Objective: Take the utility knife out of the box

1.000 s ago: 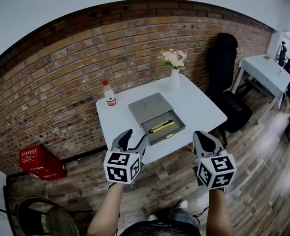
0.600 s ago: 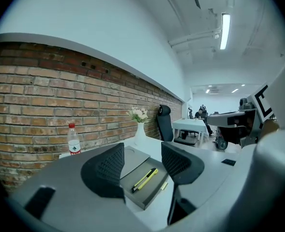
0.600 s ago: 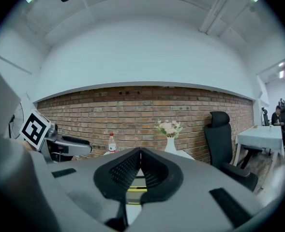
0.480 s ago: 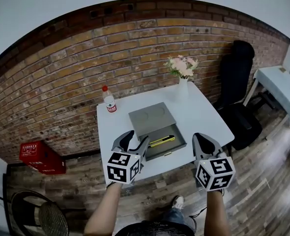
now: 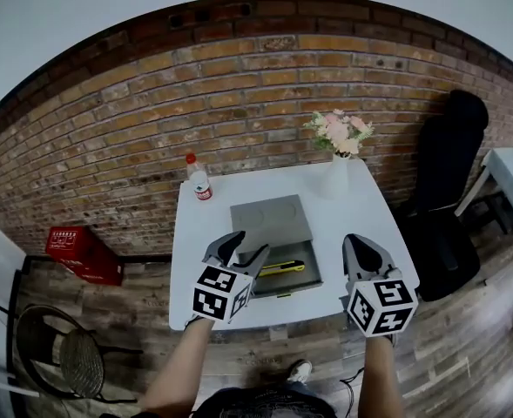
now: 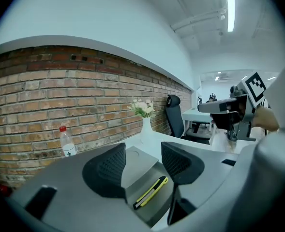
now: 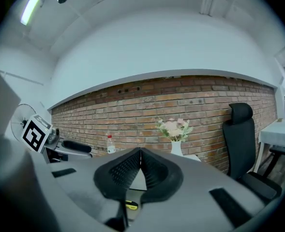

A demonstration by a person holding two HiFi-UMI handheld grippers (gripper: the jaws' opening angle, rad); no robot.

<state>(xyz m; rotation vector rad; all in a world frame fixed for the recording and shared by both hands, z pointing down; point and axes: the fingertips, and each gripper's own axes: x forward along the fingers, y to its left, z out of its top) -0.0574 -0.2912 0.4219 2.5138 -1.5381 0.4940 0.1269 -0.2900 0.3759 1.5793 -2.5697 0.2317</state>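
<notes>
The yellow utility knife (image 5: 282, 268) lies in the open near tray of the grey box (image 5: 272, 219), slanted, with nothing touching it; it has not been lifted yet. Over the last second the white table (image 5: 354, 225) has drawn closer and squarer in the head view, so the person seems to have stepped in. The left gripper (image 5: 244, 249) now hangs over the tray's near left corner, where earlier it sat well short of the box. In the left gripper view its jaws stand wide apart with the knife (image 6: 151, 192) showing between and beyond them, which suggests this gripper is lining up for the pick. The right gripper (image 5: 361, 246) hovers to the right of the box, its jaws pressed together on nothing. On the far side of the table stand a bottle (image 5: 199, 179) at the left and a vase of flowers (image 5: 337, 159) at the right.
</notes>
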